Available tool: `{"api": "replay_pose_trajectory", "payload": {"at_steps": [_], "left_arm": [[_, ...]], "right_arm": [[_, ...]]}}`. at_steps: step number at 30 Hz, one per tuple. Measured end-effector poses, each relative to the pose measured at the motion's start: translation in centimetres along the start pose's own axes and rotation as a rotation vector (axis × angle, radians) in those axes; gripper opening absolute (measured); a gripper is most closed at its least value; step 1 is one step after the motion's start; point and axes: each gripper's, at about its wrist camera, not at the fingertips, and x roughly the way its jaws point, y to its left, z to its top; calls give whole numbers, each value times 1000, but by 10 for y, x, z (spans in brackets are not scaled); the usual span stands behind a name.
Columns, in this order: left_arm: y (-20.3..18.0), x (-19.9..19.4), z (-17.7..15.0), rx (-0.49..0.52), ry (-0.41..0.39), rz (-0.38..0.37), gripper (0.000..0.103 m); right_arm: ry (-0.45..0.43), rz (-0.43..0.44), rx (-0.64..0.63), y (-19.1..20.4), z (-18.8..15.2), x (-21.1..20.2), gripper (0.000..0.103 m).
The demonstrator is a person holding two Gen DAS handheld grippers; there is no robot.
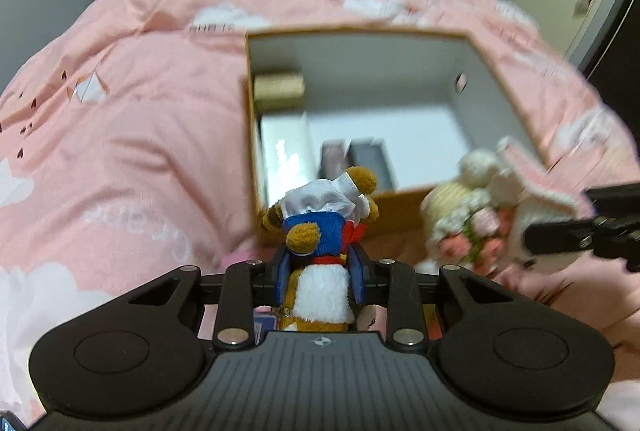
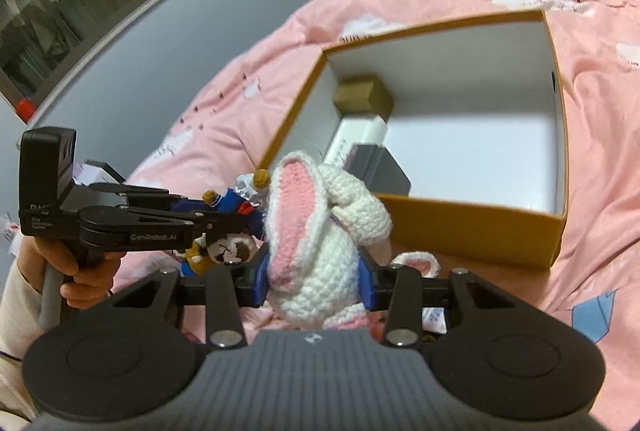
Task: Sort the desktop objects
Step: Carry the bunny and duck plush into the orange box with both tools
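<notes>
Left hand-held gripper (image 1: 320, 281): blue pads pinch a small plush bear (image 1: 320, 251) in a blue-and-white sailor outfit. The grip sits across its white belly, head pointing away from the camera. The toy is clear of the bed (image 1: 120, 111) and hangs just short of the near wall of the open cardboard box (image 1: 404, 203), which lies at 12 o'clock from it.

The plush looks light, soft and compressible. It should not slip on the pads, but the stuffing gives, so the midbody hold is judged the right one. A limb or the cap would flop.

Box contents: a small brown carton (image 1: 280, 87) in the far-left corner, with pale and grey flat packages (image 1: 368, 159) along the left and near side. The right half of the floor is bare.

Right hand-held gripper (image 2: 316, 283): blue pads clamp a crocheted white rabbit (image 2: 316, 271) with pink-lined ears, held across the body with one long ear standing up. In the left wrist view it carries a knitted pink-and-white bouquet and hangs at 3 o'clock from the bear, beside the box's near-right corner.

The yarn is soft, light and grippy, and not fragile. The dangling ears and bouquet could catch on the box rim (image 2: 472, 209), so a body grip is judged best.

A person's hand (image 2: 86, 267) grips the left tool's handle at 9 o'clock in the right wrist view.
</notes>
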Motion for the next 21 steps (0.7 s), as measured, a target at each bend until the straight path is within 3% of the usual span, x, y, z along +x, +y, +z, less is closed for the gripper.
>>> {"api": "replay_pose_trajectory", "payload": {"at_steps": [5, 11, 15, 21], "left_arm": [[-12, -20, 28, 7, -102, -40, 34], [-24, -9, 68, -44, -146, -135, 34], [-38, 16, 86, -60, -124, -173, 34], [-44, 60, 104, -133, -58, -171, 34]], "right_arm": [[-103, -23, -43, 6, 16, -25, 44], [-197, -82, -16, -5, 40, -37, 44], [-203, -128, 69, -27, 50, -31, 44], [-176, -199, 151, -52, 59, -6, 44]]}}
